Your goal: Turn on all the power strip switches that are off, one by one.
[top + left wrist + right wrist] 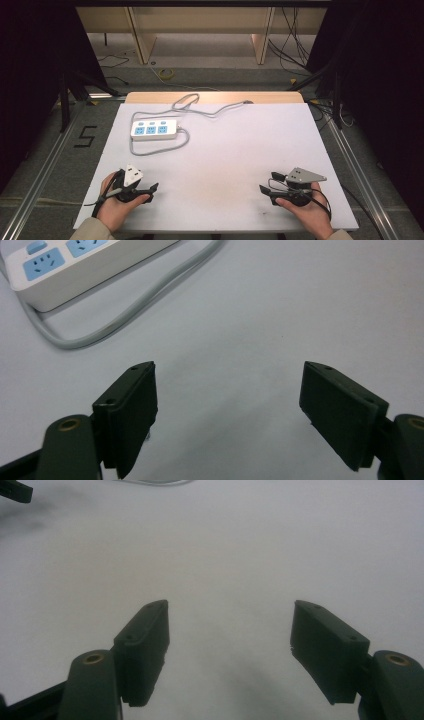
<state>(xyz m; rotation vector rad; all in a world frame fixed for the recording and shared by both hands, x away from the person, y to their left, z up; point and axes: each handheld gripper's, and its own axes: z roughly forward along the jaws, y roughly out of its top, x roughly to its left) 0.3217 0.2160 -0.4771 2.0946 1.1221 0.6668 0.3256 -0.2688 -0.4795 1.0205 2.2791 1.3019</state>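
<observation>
Near the power strip (154, 129), we hold left gripper (145, 190) and right gripper (266, 190) spread, empty; approach looks unstarted, reaching comes next.

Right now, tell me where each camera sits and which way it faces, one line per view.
High view: fixed above the person's side, looking forward and down on the white table; both hands, the left gripper and right gripper show.
Left gripper view: rides the left gripper, facing the power strip and its grey cable; its open black jaws show.
Right gripper view: rides the right gripper, facing across bare tabletop; its open jaws show.
Shared: high and left gripper views both show the power strip.
</observation>
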